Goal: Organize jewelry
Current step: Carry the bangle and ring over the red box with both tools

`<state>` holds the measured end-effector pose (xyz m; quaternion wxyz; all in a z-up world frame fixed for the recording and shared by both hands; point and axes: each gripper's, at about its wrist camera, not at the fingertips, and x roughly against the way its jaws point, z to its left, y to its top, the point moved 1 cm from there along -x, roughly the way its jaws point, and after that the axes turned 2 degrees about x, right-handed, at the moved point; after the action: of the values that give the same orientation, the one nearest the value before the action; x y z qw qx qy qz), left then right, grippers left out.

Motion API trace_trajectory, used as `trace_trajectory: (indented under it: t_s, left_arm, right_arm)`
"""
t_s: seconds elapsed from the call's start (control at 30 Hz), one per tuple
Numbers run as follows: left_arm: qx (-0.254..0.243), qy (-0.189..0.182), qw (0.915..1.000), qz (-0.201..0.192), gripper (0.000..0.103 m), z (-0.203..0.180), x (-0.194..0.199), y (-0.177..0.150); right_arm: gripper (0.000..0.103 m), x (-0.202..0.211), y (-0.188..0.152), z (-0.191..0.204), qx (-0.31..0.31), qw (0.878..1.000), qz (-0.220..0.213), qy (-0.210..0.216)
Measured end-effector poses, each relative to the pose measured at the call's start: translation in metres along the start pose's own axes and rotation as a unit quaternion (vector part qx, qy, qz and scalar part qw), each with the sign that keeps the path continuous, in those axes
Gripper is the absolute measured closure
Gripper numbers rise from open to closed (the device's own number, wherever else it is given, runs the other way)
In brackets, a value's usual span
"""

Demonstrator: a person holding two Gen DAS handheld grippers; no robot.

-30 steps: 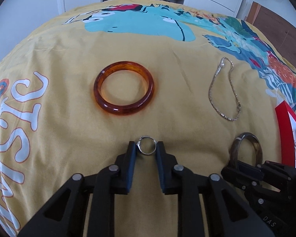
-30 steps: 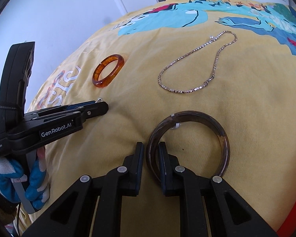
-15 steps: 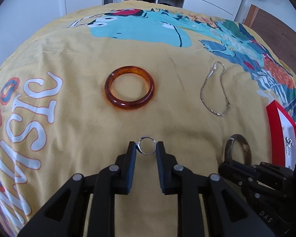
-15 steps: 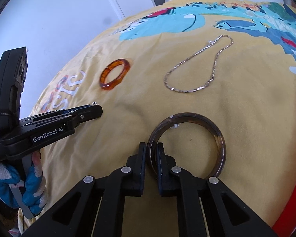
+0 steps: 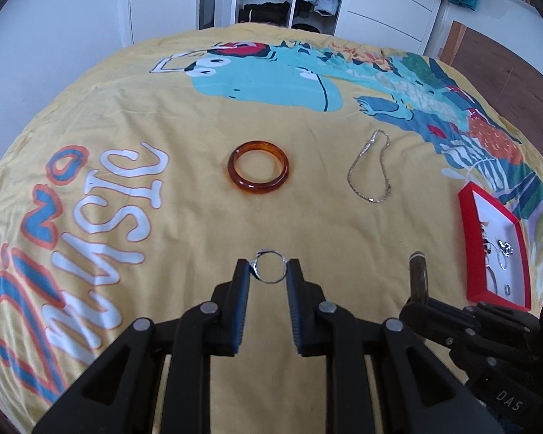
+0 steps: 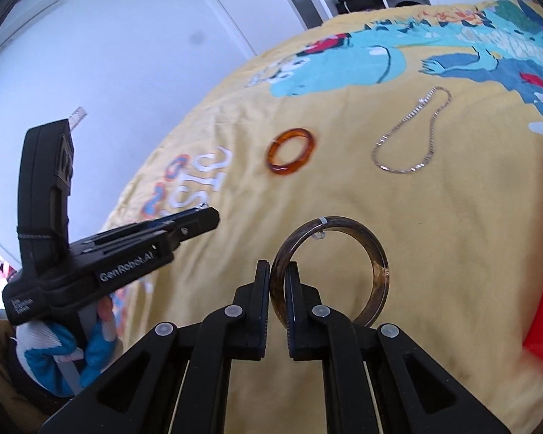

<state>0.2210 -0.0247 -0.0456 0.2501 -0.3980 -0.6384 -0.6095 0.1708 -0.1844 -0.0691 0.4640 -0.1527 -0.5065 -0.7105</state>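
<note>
The left gripper pinched a little silver ring above the yellow blanket. Big letters on the blanket read "Dino Music". The right gripper squeezed the rim of a dark brown bangle. White letters on the left tool's side said "GenRobot.AI". An orange bangle and a silver chain lay on the blanket, apart. A red box with small jewelry sat on the right.

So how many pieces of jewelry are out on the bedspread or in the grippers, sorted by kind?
Bangles: 2, amber bangle lying, dark brown bangle in the right gripper
Rings: 1, silver ring in the left gripper
Chains: 1, silver chain
Total: 4; red tray's contents uncounted.
</note>
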Motion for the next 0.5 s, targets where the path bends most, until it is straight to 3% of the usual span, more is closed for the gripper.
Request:
trace_trajectory:
  t_s: [0.23, 0.5]
  left_arm:
    - [-0.007, 0.002, 0.9998, -0.02, 0.084, 0.0, 0.051, -0.019]
    - [-0.022, 0.0, 0.9992, -0.032, 0.084, -0.017, 0.091, -0.042]
  right_arm:
    - [0.095, 0.04, -0.015, 0.04, 0.018, 1.0, -0.014, 0.01]
    - [0.095, 0.083, -0.037, 0.05, 0.023, 0.999, -0.033, 0.001]
